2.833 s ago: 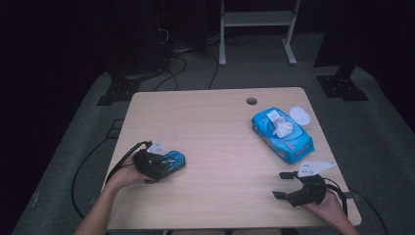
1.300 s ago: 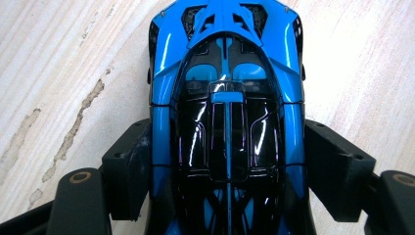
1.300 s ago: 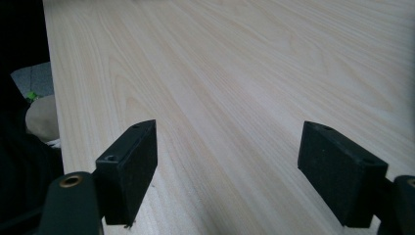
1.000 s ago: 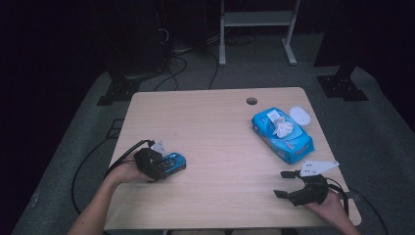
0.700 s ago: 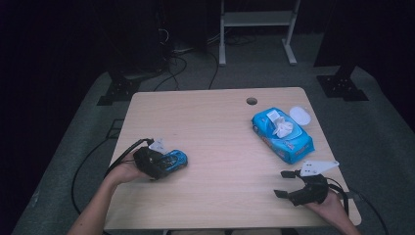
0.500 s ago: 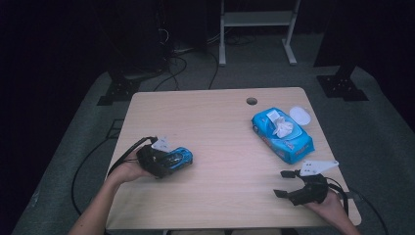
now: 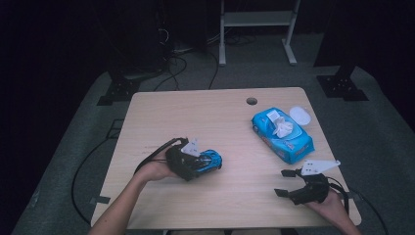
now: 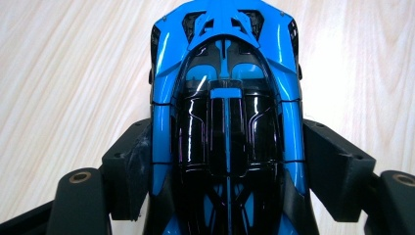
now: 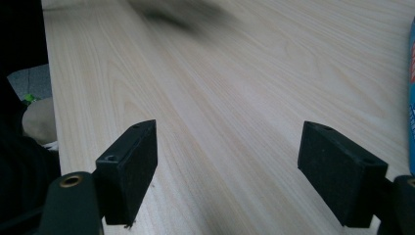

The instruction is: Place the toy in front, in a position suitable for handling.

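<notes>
Pale wooden table (image 7: 215,117) on grey carpet (image 7: 73,132), dark surroundings.

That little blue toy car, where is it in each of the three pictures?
High view: the blue toy car sits left of centre, in the left gripper.
Left gripper view: the car is centred between the jaws.
Right gripper view: blurred dark smear at top, cannot tell.
Shared landmark: the wooden table.
</notes>
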`<control>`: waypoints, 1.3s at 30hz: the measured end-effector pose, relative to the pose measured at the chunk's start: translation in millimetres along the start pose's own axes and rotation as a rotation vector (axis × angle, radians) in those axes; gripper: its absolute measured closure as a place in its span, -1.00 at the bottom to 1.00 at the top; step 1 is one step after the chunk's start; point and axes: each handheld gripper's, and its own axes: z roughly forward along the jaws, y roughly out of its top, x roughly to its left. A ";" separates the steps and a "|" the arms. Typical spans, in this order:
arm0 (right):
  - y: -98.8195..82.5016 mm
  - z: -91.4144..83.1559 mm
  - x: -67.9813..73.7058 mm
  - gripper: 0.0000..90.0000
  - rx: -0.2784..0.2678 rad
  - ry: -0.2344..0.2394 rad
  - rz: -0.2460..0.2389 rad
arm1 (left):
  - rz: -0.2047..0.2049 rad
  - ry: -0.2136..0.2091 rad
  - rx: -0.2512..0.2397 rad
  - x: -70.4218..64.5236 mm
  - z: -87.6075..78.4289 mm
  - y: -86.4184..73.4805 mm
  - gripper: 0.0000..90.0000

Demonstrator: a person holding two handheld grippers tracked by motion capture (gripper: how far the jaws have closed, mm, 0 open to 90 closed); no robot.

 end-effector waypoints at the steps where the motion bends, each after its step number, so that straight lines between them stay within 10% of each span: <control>1: 0.0 -0.1 -0.1 -0.51 0.000 0.000 -0.001 | 0.011 0.001 0.001 -1.2 2.9 3.0 -0.42; 24: -0.2 -1.4 -0.4 -0.51 -0.006 -0.002 -0.002 | 0.089 -0.049 0.040 -17.6 49.5 25.7 -0.42; 39: -0.3 -1.2 -0.9 -0.51 -0.001 -0.004 0.000 | 0.056 -0.079 0.017 -17.2 59.2 19.0 -0.38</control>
